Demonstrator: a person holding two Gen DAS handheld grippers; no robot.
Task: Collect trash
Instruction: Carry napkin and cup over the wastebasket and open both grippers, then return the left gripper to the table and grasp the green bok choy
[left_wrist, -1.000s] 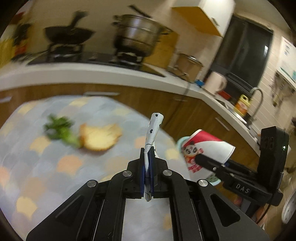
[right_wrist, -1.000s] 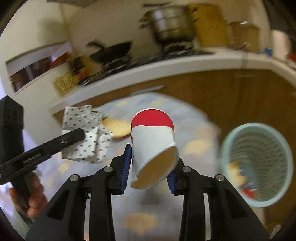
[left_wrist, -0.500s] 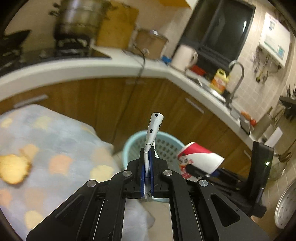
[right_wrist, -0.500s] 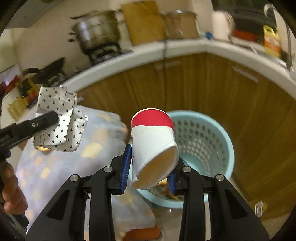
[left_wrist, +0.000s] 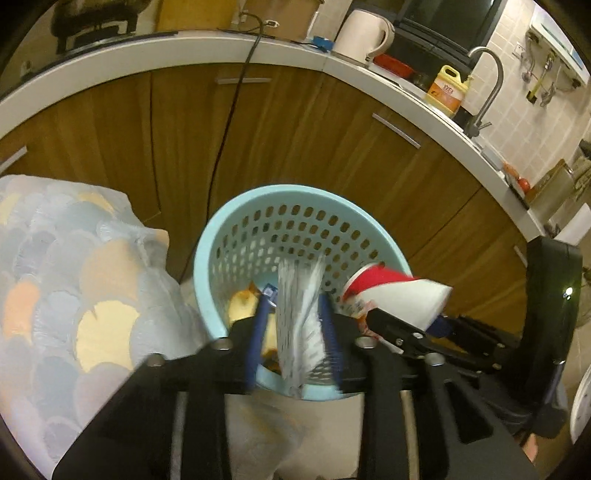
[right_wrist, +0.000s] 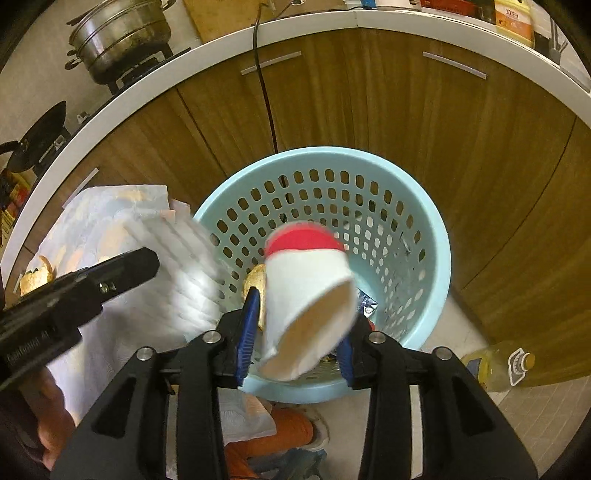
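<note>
A light blue perforated basket (left_wrist: 221, 229) (right_wrist: 436, 236) stands on the floor by the cabinets, with some scraps inside. My left gripper (left_wrist: 293, 325) hangs over its near rim, jaws opening. The spotted paper (left_wrist: 299, 317) is a blur between the pads, with a gap on its left side. My right gripper (right_wrist: 299, 332) is also above the basket and its jaws are opening. The red and white paper cup (right_wrist: 306, 291) (left_wrist: 399, 291) sits loose and blurred between them, mouth towards the camera. In the right wrist view the left gripper (right_wrist: 110, 273) and its paper (right_wrist: 184, 266) are at the left.
A table with a patterned cloth (left_wrist: 74, 295) lies left of the basket, with bread (right_wrist: 35, 277) on it. Brown cabinets (left_wrist: 295, 129) and a white counter curve behind. A black cord (left_wrist: 229, 110) hangs down. An oil bottle (right_wrist: 495, 365) stands on the floor at right.
Both grippers swung from over the table to above the basket and tipped downward. Both pairs of jaws widened; the paper and the cup have come loose and blur.
</note>
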